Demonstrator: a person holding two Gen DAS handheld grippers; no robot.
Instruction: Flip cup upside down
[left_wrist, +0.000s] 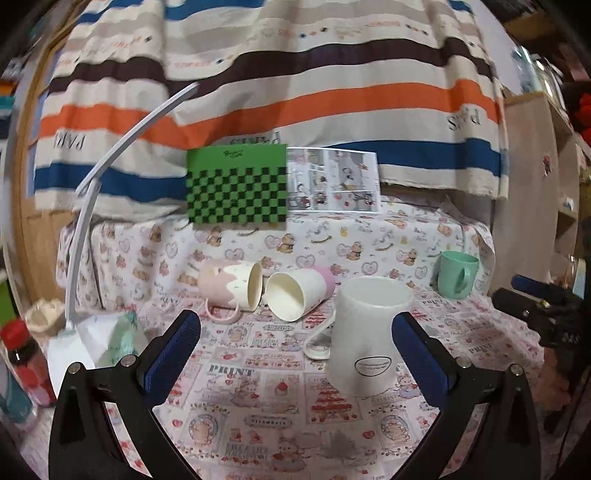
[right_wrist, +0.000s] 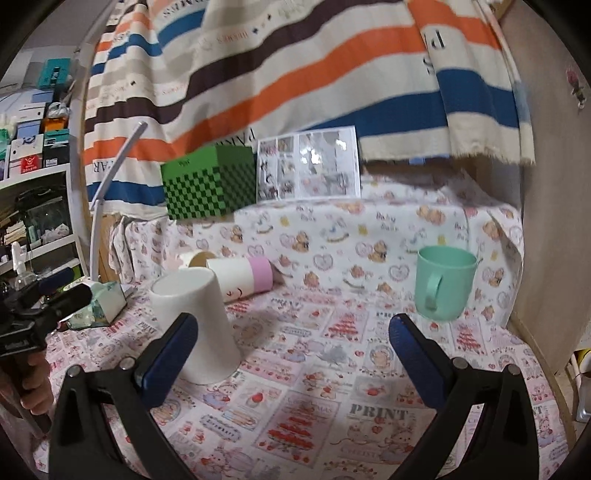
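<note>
A white mug (left_wrist: 369, 336) stands upside down on the printed tablecloth, wide mouth down, handle to its left. It also shows in the right wrist view (right_wrist: 199, 328). My left gripper (left_wrist: 295, 347) is open and empty, its jaws wide apart, the mug just inside its right finger. My right gripper (right_wrist: 293, 350) is open and empty, the white mug behind its left finger. A mint green mug (right_wrist: 441, 282) stands upright at the right, also in the left wrist view (left_wrist: 456, 275). Two pink and cream cups (left_wrist: 231, 284) (left_wrist: 297, 293) lie on their sides behind.
A green checkered box (left_wrist: 238, 184) and a picture sheet (left_wrist: 332, 181) stand at the back against a striped cloth. A white desk lamp (left_wrist: 92, 206), a tissue pack (right_wrist: 99, 306) and a red-capped bottle (left_wrist: 26, 362) stand at the left. A wooden panel (right_wrist: 546, 184) bounds the right.
</note>
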